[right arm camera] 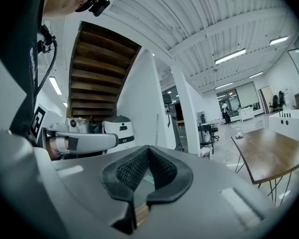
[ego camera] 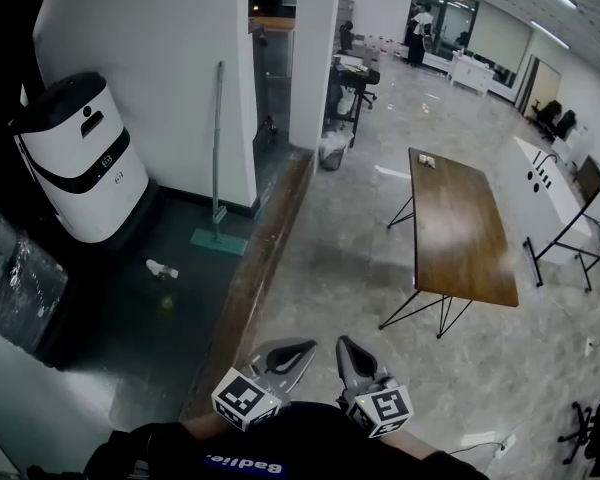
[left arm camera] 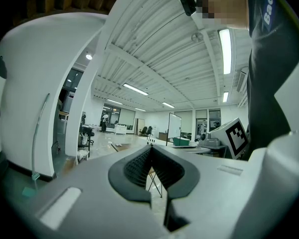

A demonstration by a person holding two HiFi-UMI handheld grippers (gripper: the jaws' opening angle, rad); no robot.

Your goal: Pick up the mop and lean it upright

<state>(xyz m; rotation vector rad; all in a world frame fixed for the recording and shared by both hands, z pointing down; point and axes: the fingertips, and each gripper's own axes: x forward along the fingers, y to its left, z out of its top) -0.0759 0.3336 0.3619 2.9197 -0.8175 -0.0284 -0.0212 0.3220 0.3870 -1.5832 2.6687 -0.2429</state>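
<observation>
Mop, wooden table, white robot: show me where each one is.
mop (ego camera: 218, 148), head view, middle of its handle.
wooden table (ego camera: 460, 228), head view, bare tabletop.
white robot (ego camera: 80, 163), head view, front of its body.

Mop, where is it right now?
In the head view the mop stands at upper left, leaning upright against the white wall, just right of the white machine.

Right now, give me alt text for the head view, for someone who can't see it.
A mop leans upright against a white wall, next to a white machine on a dark floor. The left gripper and right gripper sit shut and empty at the bottom edge, far from it; a wooden table stands to the right.
</observation>
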